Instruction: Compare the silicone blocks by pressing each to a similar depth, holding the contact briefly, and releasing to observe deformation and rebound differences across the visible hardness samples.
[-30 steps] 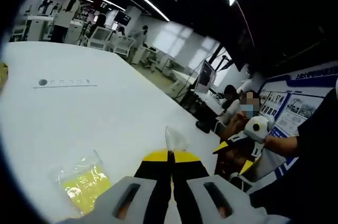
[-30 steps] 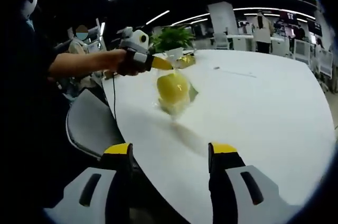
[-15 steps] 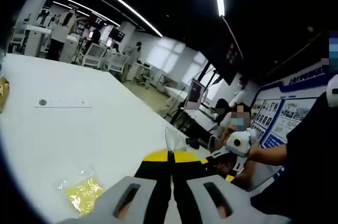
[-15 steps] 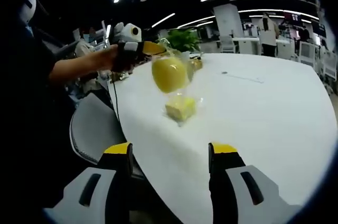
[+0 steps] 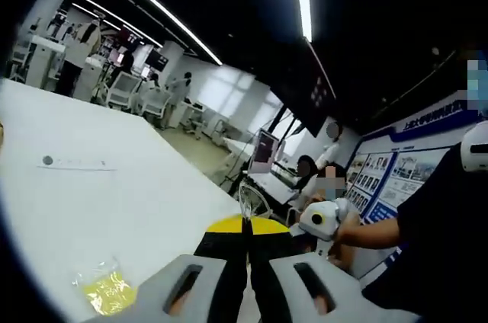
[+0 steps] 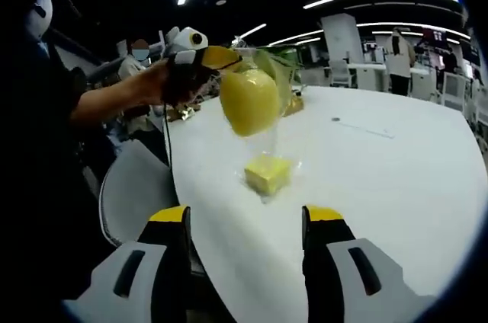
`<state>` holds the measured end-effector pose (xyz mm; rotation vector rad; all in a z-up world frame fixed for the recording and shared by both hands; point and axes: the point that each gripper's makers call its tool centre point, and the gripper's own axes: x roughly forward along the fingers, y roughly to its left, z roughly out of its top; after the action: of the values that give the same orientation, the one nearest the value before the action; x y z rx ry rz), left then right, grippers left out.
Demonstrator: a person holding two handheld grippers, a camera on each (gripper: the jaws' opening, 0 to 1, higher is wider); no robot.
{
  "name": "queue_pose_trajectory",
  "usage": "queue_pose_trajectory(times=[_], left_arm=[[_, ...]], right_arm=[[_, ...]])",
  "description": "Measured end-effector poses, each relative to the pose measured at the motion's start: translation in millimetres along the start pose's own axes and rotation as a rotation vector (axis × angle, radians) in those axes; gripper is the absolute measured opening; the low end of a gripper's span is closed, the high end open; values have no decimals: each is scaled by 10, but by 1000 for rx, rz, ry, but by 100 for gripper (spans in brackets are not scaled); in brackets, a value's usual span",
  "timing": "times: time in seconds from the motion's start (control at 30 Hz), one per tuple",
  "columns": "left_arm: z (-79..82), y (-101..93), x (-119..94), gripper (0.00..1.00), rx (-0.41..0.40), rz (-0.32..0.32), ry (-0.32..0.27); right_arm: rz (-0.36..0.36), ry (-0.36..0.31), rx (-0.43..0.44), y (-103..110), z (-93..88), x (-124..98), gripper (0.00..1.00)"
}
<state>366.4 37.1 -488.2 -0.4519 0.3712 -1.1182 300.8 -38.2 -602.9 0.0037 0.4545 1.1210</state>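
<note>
In the left gripper view the left hand-held gripper [image 5: 245, 225] has its yellow-tipped jaws closed together, pinching the top edge of a clear plastic bag [image 5: 252, 201] that sticks up just beyond the tips; below and to the left, a second bagged block [image 5: 105, 290], yellow in a clear wrapper, lies flat on the white desk [image 5: 114, 193]; at the right of this view the right hand-held gripper [image 5: 324, 218] shows in a person's hand, well apart from the desk edge.

In the right gripper view the right hand-held gripper [image 6: 245, 220] has its jaws wide apart and holds nothing; the desk [image 6: 396, 186] lies ahead between them; the left hand-held gripper [image 6: 223, 57] comes in from the left, gripped by a hand [image 6: 164, 83], and the clear plastic bag [image 6: 263, 94] hangs from its shut tips, lifted clear of the desk; inside hangs a rounded yellow silicone block [image 6: 249, 100]; directly beneath it, apart from it, the second bagged block [image 6: 267, 174] rests on the desk near the near-left edge; a grey chair [image 6: 133, 197] stands beside that edge; a green plant [image 6: 284, 60] shows behind the hanging bag; office chairs and people stand in the far background.
</note>
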Motion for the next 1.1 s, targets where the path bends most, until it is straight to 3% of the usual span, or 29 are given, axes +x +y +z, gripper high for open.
queue_pose_trajectory(times=[0.07, 0.4, 0.67, 1.1], left_arm=[[-1, -31, 13, 0, 10, -14, -2], [-32, -226, 60, 0, 44, -79, 21], [-2, -248, 68, 0, 37, -98, 18], [34, -251, 52, 0, 19, -105, -2]], right_arm=[[8, -49, 5, -36, 134, 35, 52], [43, -134, 19, -106, 505, 210, 52], [88, -182, -25, 1, 720, 387, 50], [122, -283, -145, 95, 1027, 562, 36]])
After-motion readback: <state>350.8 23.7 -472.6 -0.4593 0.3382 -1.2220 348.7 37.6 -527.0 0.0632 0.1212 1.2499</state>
